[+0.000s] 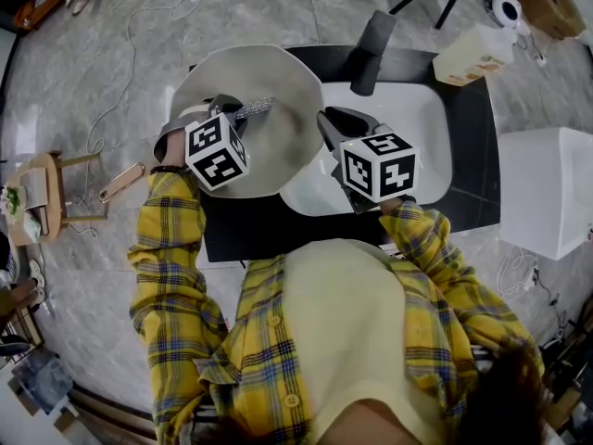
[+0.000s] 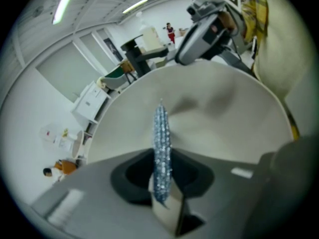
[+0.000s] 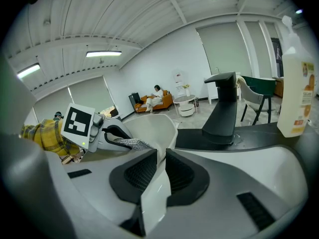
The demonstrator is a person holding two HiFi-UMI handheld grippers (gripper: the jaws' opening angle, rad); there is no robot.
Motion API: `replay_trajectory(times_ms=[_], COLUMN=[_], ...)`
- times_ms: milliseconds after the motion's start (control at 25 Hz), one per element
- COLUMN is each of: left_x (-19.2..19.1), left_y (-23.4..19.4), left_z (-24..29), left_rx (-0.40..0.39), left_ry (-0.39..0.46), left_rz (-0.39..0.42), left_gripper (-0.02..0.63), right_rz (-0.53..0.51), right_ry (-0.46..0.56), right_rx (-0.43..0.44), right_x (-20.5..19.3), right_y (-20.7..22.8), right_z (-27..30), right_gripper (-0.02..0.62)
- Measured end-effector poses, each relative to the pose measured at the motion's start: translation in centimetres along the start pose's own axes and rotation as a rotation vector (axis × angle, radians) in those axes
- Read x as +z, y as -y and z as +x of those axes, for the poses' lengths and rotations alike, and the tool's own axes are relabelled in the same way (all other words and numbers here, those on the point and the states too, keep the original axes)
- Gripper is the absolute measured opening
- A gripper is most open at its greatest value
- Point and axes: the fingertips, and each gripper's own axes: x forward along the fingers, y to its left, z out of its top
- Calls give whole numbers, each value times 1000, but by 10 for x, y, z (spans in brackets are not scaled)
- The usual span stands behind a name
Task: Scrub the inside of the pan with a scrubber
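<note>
Yellow plaid sleeves [image 1: 176, 248] fill the bottom of the head view. At 11 o'clock, the left tongs [image 1: 233, 109] pinch a glittery steel-mesh scrubber [image 1: 256, 109] flat inside the smooth, pale, shallow pan [image 1: 283, 137]; whether it touches, I cannot tell. The right tongs [image 1: 326, 126] clamp the pan's thin rim beside the white sink [image 1: 422, 119]. The pan's near edge hides behind both.

Grey marble-tile floor [image 1: 111, 54] with a small wooden stool [image 1: 44, 193] at left and a white cabinet [image 1: 547, 188] at right. White walls [image 3: 164, 59], ribbed ceiling [image 3: 124, 19] with strip lights [image 3: 103, 54], orange sofa [image 3: 168, 101] beside a round white table [image 3: 186, 101].
</note>
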Motion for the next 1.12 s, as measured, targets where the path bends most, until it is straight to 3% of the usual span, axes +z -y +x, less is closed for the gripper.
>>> replay_trajectory(times_ms=[320,1120], left_x=[10,19], left_y=[28,77], left_z=[-10,-32], left_rx=[-126,-342], left_ry=[-6,8], left_rz=[13,62], left_gripper=[89,89], right_rz=[-2,-13], right_ry=[2,6], right_rx=[-2,0], right_x=[-1,1], right_y=[0,1], right_z=[0,1], right_gripper=[18,18])
